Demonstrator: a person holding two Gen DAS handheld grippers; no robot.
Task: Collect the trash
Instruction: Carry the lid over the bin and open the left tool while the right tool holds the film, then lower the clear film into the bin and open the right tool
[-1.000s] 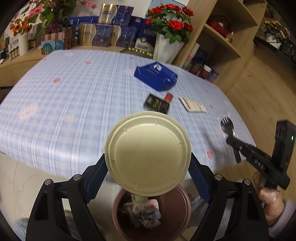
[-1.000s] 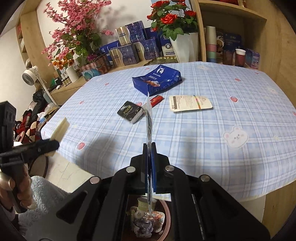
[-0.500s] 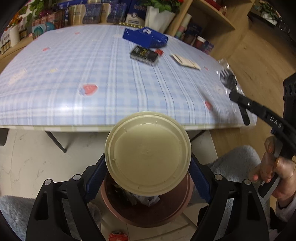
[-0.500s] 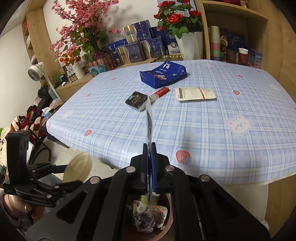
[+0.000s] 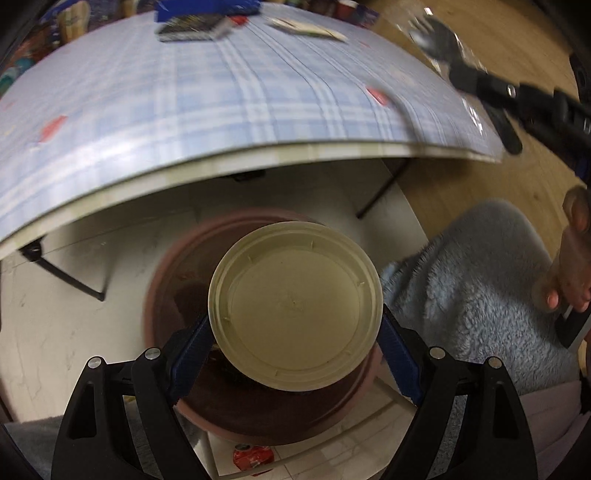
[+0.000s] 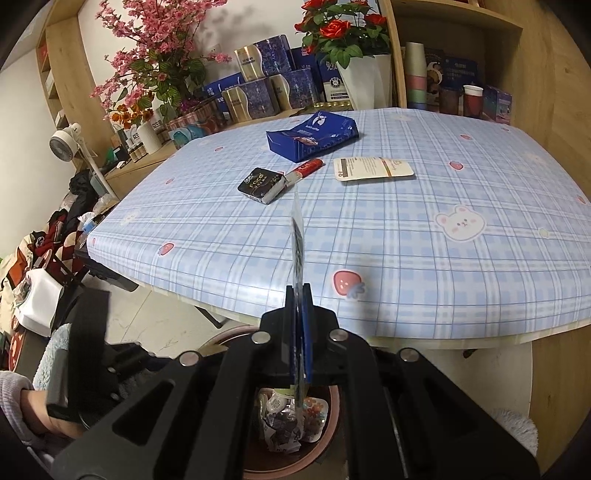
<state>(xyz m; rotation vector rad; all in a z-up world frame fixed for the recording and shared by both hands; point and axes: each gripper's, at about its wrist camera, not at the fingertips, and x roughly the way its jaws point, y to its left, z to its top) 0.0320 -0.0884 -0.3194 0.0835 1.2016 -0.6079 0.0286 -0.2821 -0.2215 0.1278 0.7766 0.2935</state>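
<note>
Now we stand by the big counter (image 6: 424, 258) with its blue check cloth. Under its edge sits our brown bin (image 5: 258, 402), already with some wrappers in it. Our left gripper (image 5: 295, 354) has its fingers wide around a round cream lid (image 5: 294, 316), right over the bin — ready to drop, we think. Our right gripper (image 6: 299, 291) pinches a thin clear packet with a fork (image 6: 297, 236). Left on the counter: a blue box (image 6: 314, 134), a black pack (image 6: 261, 184), a card (image 6: 373, 169), a red tube (image 6: 308, 169).

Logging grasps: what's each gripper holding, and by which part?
Left gripper: round beige lid, clamped at opposite rim edges. Right gripper: wrapped black plastic fork, pinched at its handle end.
</note>
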